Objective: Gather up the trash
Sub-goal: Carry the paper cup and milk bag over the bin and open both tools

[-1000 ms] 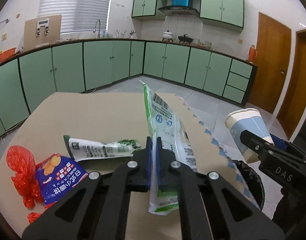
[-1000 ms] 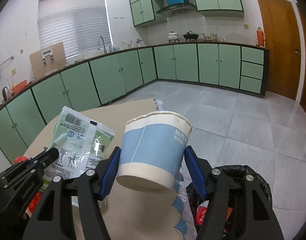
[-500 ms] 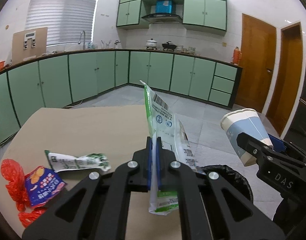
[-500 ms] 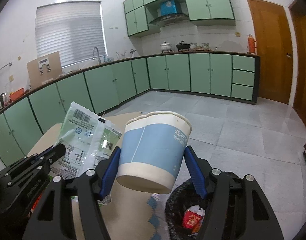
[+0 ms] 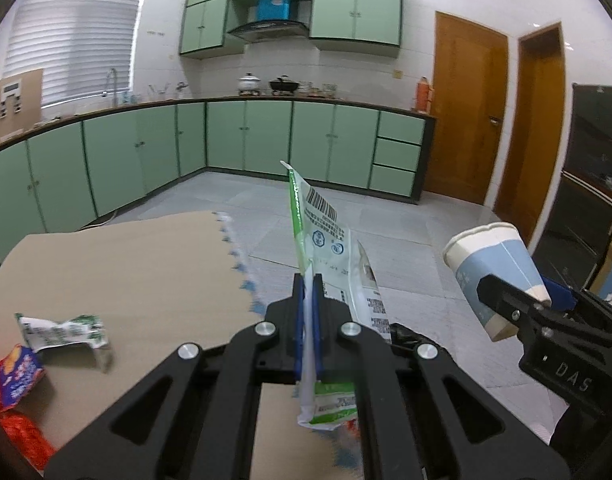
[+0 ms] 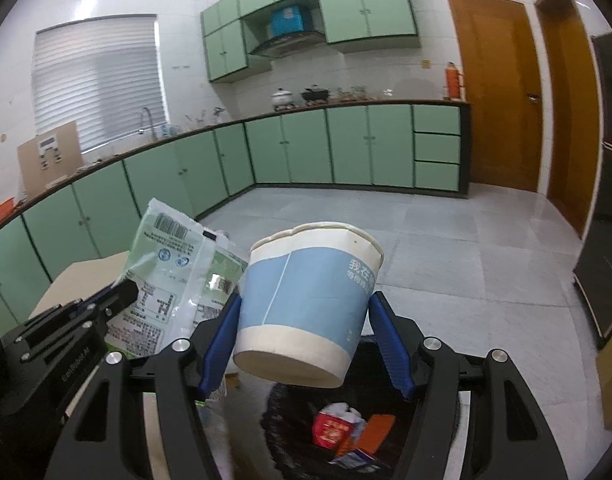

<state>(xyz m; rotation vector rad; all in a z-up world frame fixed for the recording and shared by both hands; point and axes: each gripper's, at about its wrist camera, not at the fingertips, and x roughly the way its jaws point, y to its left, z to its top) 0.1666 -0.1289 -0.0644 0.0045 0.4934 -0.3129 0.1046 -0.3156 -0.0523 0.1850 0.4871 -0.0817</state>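
Jaws pinch flat green-white wrapper [image 5: 330,256]; other jaws clamp blue-white cup [image 6: 306,300].

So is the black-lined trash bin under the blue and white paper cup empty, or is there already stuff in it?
Not empty. The black-lined trash bin already holds a red carton and other wrappers, seen below the blue and white paper cup.

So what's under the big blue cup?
Below the blue cup is a black trash bin holding a red carton and other wrappers. The cup and fingers hide part of the bin.
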